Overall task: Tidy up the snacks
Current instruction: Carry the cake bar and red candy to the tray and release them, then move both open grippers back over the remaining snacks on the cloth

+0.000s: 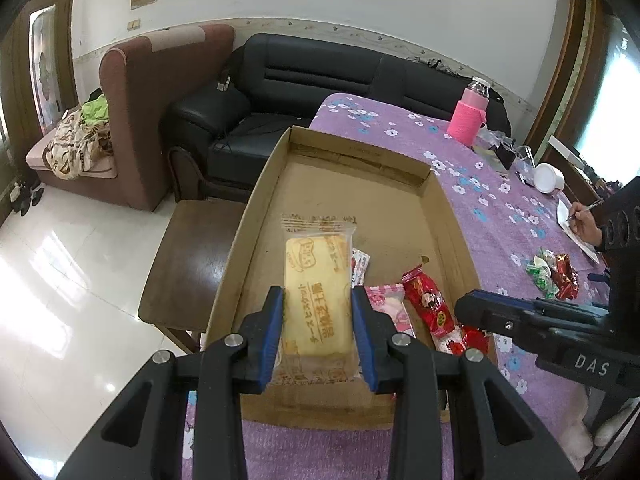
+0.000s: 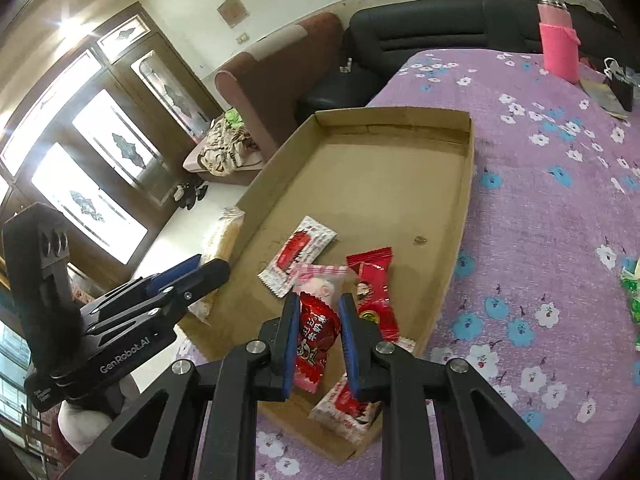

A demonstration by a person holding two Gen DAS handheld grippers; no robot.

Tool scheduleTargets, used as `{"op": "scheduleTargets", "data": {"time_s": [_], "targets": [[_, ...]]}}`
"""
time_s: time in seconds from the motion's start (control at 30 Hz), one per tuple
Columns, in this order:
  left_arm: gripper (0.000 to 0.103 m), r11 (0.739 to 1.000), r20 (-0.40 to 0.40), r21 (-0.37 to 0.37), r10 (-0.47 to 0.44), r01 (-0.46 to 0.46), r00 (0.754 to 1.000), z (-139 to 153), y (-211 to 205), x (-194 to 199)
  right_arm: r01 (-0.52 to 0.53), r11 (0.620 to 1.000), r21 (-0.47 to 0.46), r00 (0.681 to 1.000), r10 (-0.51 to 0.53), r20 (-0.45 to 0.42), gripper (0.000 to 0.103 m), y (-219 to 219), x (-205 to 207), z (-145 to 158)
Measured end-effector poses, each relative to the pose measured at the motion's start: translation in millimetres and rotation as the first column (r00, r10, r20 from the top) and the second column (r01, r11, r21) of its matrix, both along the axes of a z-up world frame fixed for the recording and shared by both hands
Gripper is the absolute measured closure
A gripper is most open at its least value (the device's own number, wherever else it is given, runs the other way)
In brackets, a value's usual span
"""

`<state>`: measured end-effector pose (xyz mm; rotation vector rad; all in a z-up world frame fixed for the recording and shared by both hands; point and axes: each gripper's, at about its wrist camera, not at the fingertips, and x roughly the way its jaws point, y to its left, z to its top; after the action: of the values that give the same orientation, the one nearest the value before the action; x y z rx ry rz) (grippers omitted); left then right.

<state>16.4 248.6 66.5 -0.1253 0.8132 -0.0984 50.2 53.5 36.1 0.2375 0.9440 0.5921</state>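
On my desk (image 1: 472, 216) sits the cardboard tray (image 2: 466, 200). My left gripper (image 1: 318, 320) has its fingers clamped on the yellow biscuit pack (image 1: 316, 300) above the tray's near end; my right gripper (image 2: 319, 338) pinches a red candy (image 2: 316, 332) just right of it.

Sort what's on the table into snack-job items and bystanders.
Job: shallow brown cardboard tray; yellow wrapped biscuit pack in left gripper; red candy wrapper in right gripper.
Bystanders: pink sleeved bottle; white round cup.
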Motion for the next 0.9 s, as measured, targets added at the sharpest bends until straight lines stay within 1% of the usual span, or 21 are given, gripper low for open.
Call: {"op": "scheduleTargets", "data": {"time_s": [0.1,0.2,0.3,0.43,0.47,0.53,0.63,0.67,0.7,0.73,0.77,0.87,0.9], "targets": [[0.070,1.000,0.003,0.021,-0.001,0.001,1.000,-1,-6,4,0.016,1.000,-0.008,1.000,-0.016,0.005,0.081,-5,4,0],[0.070,0.999,-0.001,0.037,0.001,-0.001,1.000,0,-12,15,0.036,0.998,-0.046,0.999,-0.034,0.034,0.081,-5,7,3],[0.070,0.999,-0.012,0.052,0.003,-0.002,1.000,3,-20,40,0.061,0.995,-0.084,0.996,-0.056,0.066,0.081,-3,18,6],[0.069,1.000,-0.055,0.028,0.014,-0.013,0.998,-3,-21,73,0.090,0.990,-0.105,0.994,-0.083,0.073,0.081,0,42,5],[0.069,0.999,-0.061,0.033,0.020,-0.018,0.998,-4,-22,80,0.092,0.989,-0.114,0.994,-0.085,0.072,0.081,2,47,4],[0.061,0.999,-0.072,0.042,0.028,-0.025,0.997,-8,-23,89,0.096,0.986,-0.140,0.993,-0.086,0.075,0.081,4,53,2],[0.057,1.000,-0.079,0.006,0.029,-0.028,0.996,-8,-22,90,0.093,0.986,-0.137,0.994,-0.083,0.074,0.080,3,57,0],[0.056,1.000,-0.073,-0.006,0.026,-0.027,0.997,-7,-22,88,0.092,0.987,-0.130,0.994,-0.083,0.072,0.078,1,56,2],[0.052,1.000,-0.060,-0.013,0.026,-0.027,0.998,-4,-23,84,0.092,0.988,-0.121,0.994,-0.083,0.074,0.076,0,54,3],[0.049,0.999,-0.044,-0.016,0.029,-0.030,0.999,0,-23,81,0.093,0.989,-0.113,0.993,-0.085,0.079,0.069,-3,52,5],[0.047,0.999,-0.031,-0.018,0.030,-0.031,0.999,3,-24,78,0.098,0.989,-0.106,0.992,-0.090,0.083,0.063,-6,50,7],[0.046,0.999,-0.007,-0.037,0.020,-0.020,1.000,10,-32,69,0.123,0.989,-0.082,0.990,-0.117,0.082,0.063,-21,40,12],[0.043,0.999,0.000,-0.036,0.017,-0.017,1.000,11,-36,67,0.133,0.988,-0.076,0.989,-0.126,0.080,0.063,-28,35,13]]}}
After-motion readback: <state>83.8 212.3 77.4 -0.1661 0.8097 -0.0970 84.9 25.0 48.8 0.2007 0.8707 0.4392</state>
